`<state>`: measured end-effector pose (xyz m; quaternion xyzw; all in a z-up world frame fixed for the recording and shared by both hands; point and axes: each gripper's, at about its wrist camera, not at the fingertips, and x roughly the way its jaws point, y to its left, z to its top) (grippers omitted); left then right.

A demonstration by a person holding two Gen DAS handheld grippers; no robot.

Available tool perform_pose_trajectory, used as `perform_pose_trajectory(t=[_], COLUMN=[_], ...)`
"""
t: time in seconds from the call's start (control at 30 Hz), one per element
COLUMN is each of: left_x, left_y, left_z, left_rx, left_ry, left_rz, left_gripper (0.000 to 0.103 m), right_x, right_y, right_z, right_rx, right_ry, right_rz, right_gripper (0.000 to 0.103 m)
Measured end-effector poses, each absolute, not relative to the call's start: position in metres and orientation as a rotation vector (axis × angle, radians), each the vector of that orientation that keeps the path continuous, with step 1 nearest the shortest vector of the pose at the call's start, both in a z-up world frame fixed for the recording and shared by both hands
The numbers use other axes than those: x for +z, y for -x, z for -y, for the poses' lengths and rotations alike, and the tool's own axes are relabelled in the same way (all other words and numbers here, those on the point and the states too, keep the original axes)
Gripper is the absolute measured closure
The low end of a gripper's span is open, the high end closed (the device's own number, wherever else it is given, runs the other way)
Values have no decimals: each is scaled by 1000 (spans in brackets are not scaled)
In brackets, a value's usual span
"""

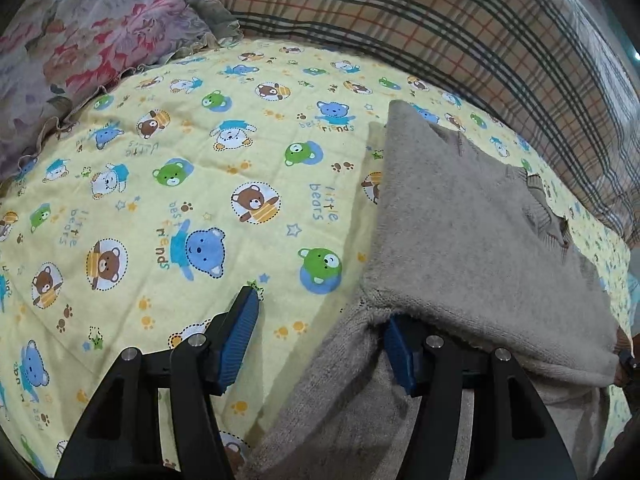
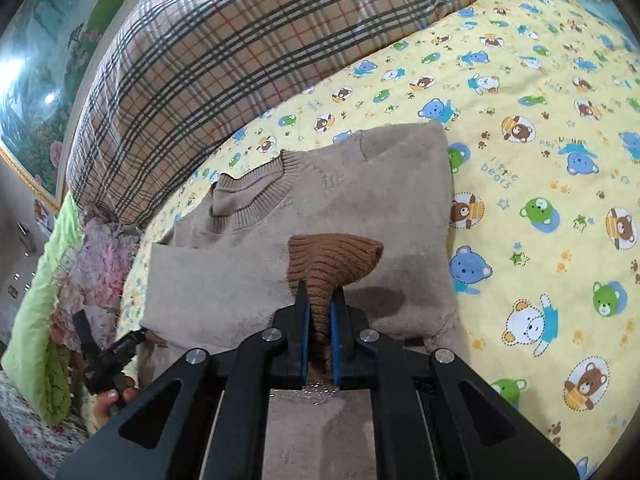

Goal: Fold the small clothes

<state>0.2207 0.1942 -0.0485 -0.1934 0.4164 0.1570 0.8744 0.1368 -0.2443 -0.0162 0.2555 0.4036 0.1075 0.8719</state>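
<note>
The right hand-held gripper (image 2: 320,304) pinches the brown ribbed cuff (image 2: 334,258) of a sleeve between its blue pads, above the beige sweater (image 2: 360,184). The left hand-held gripper (image 1: 320,336) stands spread; one blue pad is tucked under the sweater's (image 1: 460,220) folded edge, the other is over the sheet, pressing nothing. The sweater lies partly folded on the yellow bear-print sheet (image 1: 180,200) of the bed, ribbed collar (image 2: 256,196) facing the far side. Beyond it lies a plaid blanket (image 2: 220,48), and a floral pillow (image 1: 92,40) sits at the sheet's far corner.
</note>
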Motion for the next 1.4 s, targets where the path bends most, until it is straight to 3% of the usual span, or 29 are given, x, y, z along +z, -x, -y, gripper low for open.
perform_pose_trajectory(t=[0.17,0.33,0.47,0.6,0.63,0.9,1.07,1.23,1.4], left_x=[-50,-51,-50,-50,-50,-44,-26,-5,1], left_y=[-218,-215,-212,-206,-205,-193,-163,-118,-69], left_z=[-194,-197,-201,-206,-206,-214,-218,-206,-184], left_rx=[325,311,302,291,291,290,263,199,161], left_ry=[402,423,450,488,493,514,490,440,354], left_rz=[-854,-844,-845,-843,-846,-890,-898,-893,-925], left_gripper=[40,39,39,39,39,39,39,33,29], right_x=[-8,-31,-34,-9,-3,-41,-13,12,12], right_y=[-138,-152,-146,-129,-125,-139,-115,-67,-24], right_z=[243,236,239,239,236,208,211,216,223], right_rx=[208,162,123,18,32,164,172,205,211], right_ry=[-475,-449,-467,-426,-425,-463,-469,-432,-410], right_rz=[-812,-911,-935,-853,-823,-940,-897,-847,-862], right_gripper=[94,92,82,59,58,58,58,51,51])
